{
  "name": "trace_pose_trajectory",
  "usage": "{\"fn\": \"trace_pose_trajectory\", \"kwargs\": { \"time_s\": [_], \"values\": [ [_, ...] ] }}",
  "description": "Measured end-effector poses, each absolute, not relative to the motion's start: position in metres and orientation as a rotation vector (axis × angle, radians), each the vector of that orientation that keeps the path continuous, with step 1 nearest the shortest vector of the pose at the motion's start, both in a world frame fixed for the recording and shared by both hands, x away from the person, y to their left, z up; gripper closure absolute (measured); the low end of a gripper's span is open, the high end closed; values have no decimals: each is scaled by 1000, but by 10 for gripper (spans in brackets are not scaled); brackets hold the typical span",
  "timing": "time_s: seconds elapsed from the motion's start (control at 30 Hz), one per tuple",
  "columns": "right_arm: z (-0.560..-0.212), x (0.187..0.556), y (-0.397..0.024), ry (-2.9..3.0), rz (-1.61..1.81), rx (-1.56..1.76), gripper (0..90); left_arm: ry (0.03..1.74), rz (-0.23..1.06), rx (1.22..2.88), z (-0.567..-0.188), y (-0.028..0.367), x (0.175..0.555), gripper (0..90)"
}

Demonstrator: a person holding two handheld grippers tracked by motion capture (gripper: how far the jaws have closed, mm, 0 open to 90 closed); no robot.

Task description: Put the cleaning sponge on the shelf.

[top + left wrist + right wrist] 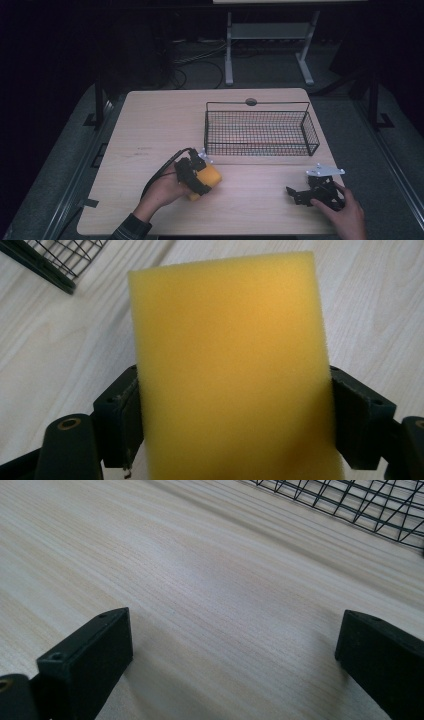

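A yellow sponge block (208,178) sits just above the wooden table (150,135), left of its middle near the front. My left gripper (196,176) is shut on it, one black jaw pressing each long side. In the left gripper view the sponge (230,370) stands up between the jaws and hides most of the table beyond. My right gripper (301,193) rests low at the table's front right, held by a hand. Its jaws are wide apart with only bare wood (215,610) between them.
A black wire basket (260,131) stands at the middle right of the table, behind both grippers. Its corner (55,260) shows at the upper left of the left gripper view, and its mesh (360,500) crosses the top right of the right gripper view. A white desk frame (270,45) stands on the dark floor beyond.
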State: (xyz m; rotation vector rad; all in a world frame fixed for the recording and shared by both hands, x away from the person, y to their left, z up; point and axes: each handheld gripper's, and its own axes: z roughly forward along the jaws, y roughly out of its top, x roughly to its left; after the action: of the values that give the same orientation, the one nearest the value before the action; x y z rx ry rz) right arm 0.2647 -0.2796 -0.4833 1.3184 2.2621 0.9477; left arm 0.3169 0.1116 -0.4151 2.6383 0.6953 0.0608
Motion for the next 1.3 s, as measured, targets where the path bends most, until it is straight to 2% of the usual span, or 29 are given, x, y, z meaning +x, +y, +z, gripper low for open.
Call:
{"fn": "trace_pose_trajectory", "kwargs": {
  "time_s": [1.3],
  "values": [
    [-483,265,-280,2262,947,1318,13,606,53,2640,-364,99,352,211]
  ]
}}
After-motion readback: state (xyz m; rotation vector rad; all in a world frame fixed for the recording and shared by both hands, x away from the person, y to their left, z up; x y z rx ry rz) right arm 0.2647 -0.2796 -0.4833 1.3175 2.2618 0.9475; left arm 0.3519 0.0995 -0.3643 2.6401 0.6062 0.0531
